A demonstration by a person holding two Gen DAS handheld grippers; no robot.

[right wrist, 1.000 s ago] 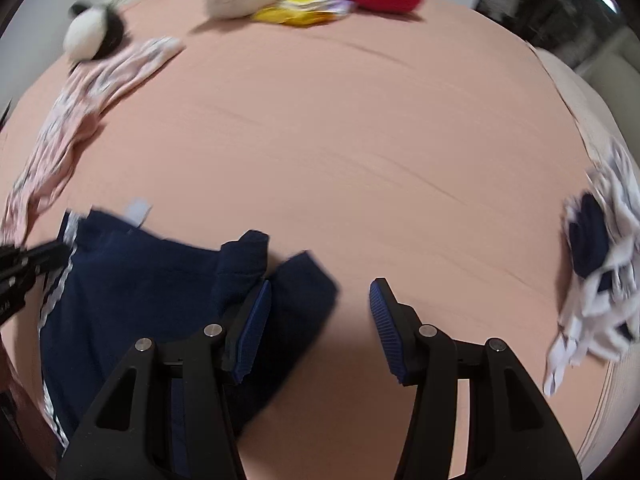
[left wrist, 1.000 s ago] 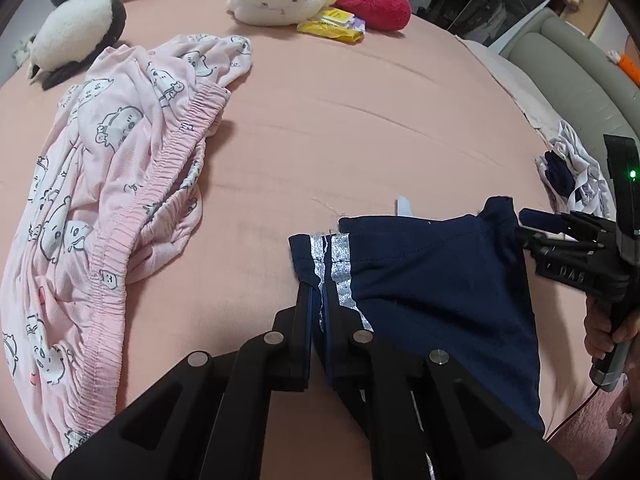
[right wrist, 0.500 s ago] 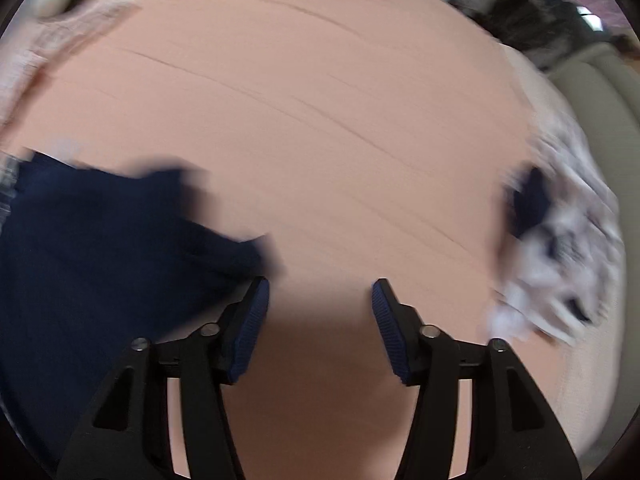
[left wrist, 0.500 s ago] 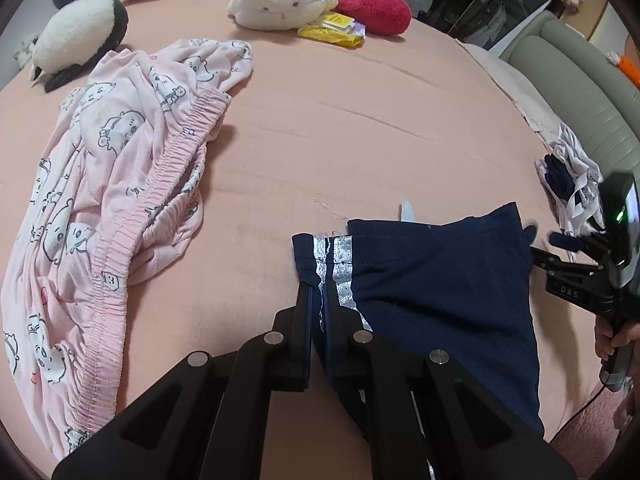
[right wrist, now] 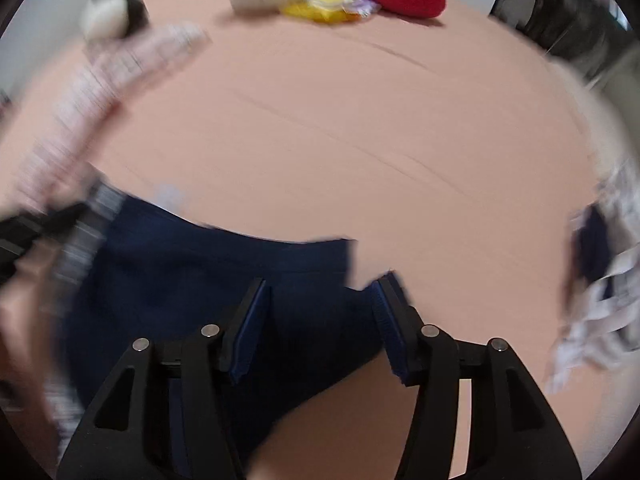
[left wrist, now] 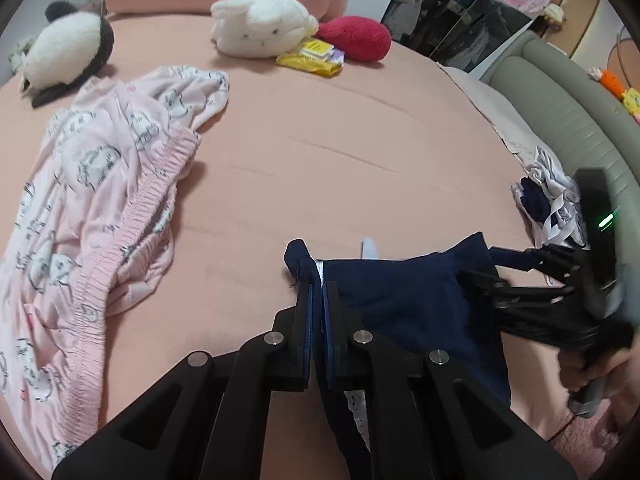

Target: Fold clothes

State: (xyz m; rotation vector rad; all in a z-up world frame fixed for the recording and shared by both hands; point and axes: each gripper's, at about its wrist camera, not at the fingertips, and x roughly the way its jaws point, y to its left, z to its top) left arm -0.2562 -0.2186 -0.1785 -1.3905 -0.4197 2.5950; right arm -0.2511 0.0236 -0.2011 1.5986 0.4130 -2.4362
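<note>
Navy shorts (left wrist: 400,300) with a silver side stripe lie on the pink bed (left wrist: 320,140). My left gripper (left wrist: 318,286) is shut on their left corner, which stands slightly raised. My right gripper (left wrist: 480,264), held by a hand, is at the shorts' right corner. In the blurred right wrist view the navy shorts (right wrist: 200,264) lie between the two blue pads of my right gripper (right wrist: 323,284). Its jaws are closing, with a gap still showing on both sides of the cloth. My left gripper (right wrist: 24,232) shows as a dark blur at the left edge.
Pink printed pajamas (left wrist: 100,208) sprawl on the left. A panda plush (left wrist: 64,52), a white rabbit plush (left wrist: 260,20), a red plush (left wrist: 356,36) and a yellow packet (left wrist: 312,56) lie at the back. A white and navy garment (left wrist: 548,196) sits by the grey bed frame (left wrist: 560,92).
My right gripper swung off to the right, then came back left over the shorts' right corner with its jaws narrower. My left gripper kept its grip on the left corner.
</note>
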